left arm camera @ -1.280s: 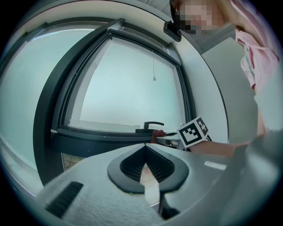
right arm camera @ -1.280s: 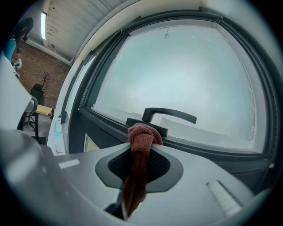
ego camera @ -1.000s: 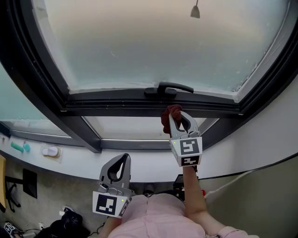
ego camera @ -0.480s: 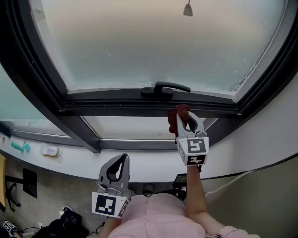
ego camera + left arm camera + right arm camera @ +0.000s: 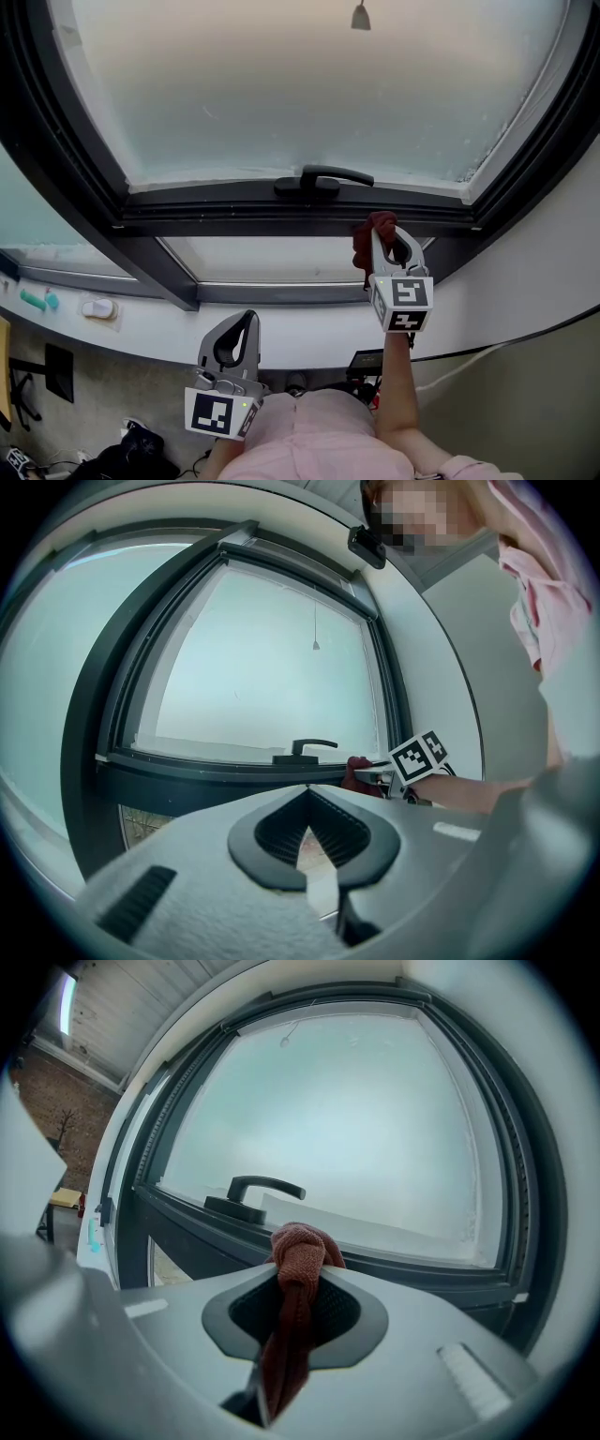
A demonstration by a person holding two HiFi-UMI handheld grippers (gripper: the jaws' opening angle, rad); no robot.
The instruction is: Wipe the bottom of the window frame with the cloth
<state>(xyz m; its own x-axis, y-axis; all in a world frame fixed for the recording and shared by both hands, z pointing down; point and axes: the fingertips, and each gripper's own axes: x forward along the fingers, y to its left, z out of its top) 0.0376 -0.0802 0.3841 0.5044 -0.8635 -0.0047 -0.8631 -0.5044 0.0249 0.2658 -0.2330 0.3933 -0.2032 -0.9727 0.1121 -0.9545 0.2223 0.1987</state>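
Rust-red cloth [image 5: 365, 246] clamped in my right gripper [image 5: 382, 234], bunched end against bottom window frame rail [image 5: 216, 211], just right of handle [image 5: 323, 178]. My left gripper [image 5: 246, 321] jaws together, empty, low near torso.

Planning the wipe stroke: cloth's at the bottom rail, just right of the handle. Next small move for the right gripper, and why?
Probably slide the right gripper a short way right along the bottom rail, with the cloth pressed to it. The cloth is clamped in its jaws just right of the handle, and rail remains between there and the right corner.
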